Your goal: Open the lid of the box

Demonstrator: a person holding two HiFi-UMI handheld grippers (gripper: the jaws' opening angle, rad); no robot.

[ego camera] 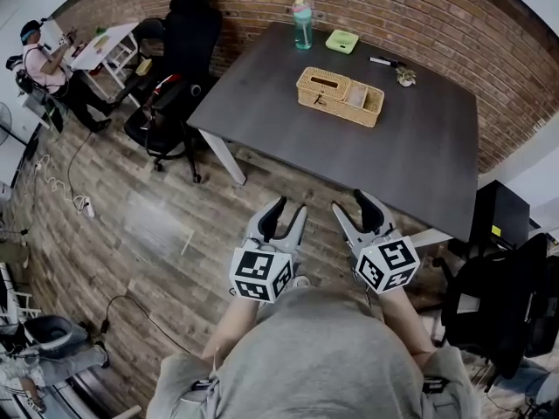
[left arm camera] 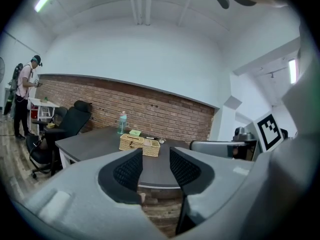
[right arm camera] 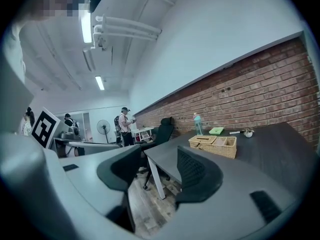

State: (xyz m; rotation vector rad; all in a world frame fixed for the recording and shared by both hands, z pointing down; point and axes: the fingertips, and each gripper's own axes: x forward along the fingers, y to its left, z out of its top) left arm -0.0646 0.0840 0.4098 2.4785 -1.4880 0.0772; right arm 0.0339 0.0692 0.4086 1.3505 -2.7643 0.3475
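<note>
A woven wicker box (ego camera: 340,96) stands on the dark table (ego camera: 419,155), well ahead of both grippers. Its lid (ego camera: 323,83) lies flat over the left half, and the right half shows an open compartment. My left gripper (ego camera: 291,208) and right gripper (ego camera: 348,202) hover side by side over the wooden floor, short of the table's near edge, both open and empty. In the left gripper view the box (left arm camera: 139,144) sits far off, just above the left gripper (left arm camera: 156,156). The right gripper view has the box (right arm camera: 213,145) to the right of the right gripper (right arm camera: 160,159).
Behind the box stand a teal bottle (ego camera: 302,23), a green container (ego camera: 341,40), a marker (ego camera: 383,61) and a small pot (ego camera: 404,77). Black office chairs (ego camera: 170,85) crowd the table's left end. A person (ego camera: 44,64) stands at a white desk far left. Black equipment (ego camera: 498,225) sits right.
</note>
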